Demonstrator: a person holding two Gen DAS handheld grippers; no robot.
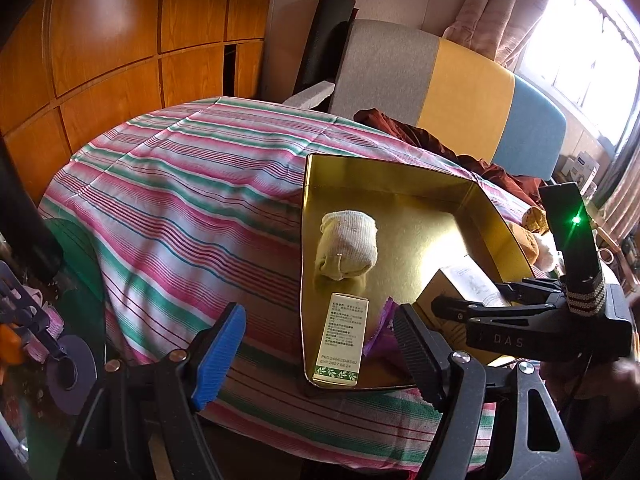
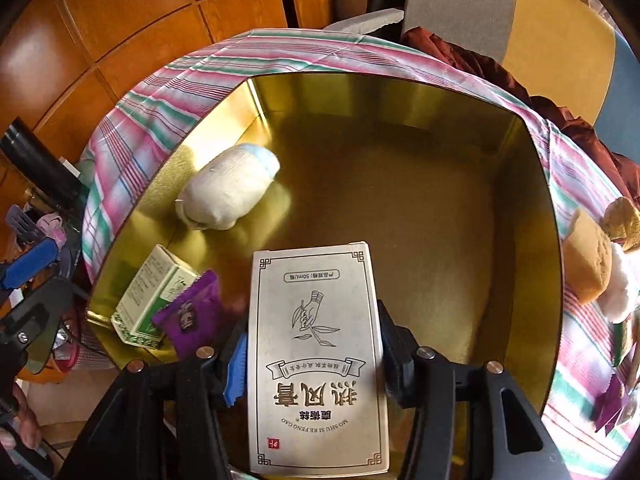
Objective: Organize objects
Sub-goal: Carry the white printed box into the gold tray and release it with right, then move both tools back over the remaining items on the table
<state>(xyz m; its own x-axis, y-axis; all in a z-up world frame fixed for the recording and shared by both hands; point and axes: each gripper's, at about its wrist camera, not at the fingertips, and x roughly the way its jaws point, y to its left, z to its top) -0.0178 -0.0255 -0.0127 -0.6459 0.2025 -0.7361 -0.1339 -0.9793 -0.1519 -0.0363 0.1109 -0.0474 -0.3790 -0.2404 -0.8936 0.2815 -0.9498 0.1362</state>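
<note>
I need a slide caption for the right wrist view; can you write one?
Right claw holds a grey printed carton over a gold metal tin containing a rolled white sock.

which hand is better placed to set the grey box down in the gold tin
Right. Its hand-held gripper already holds the grey box over the gold tin; the left hand-held gripper is empty outside it.
</note>
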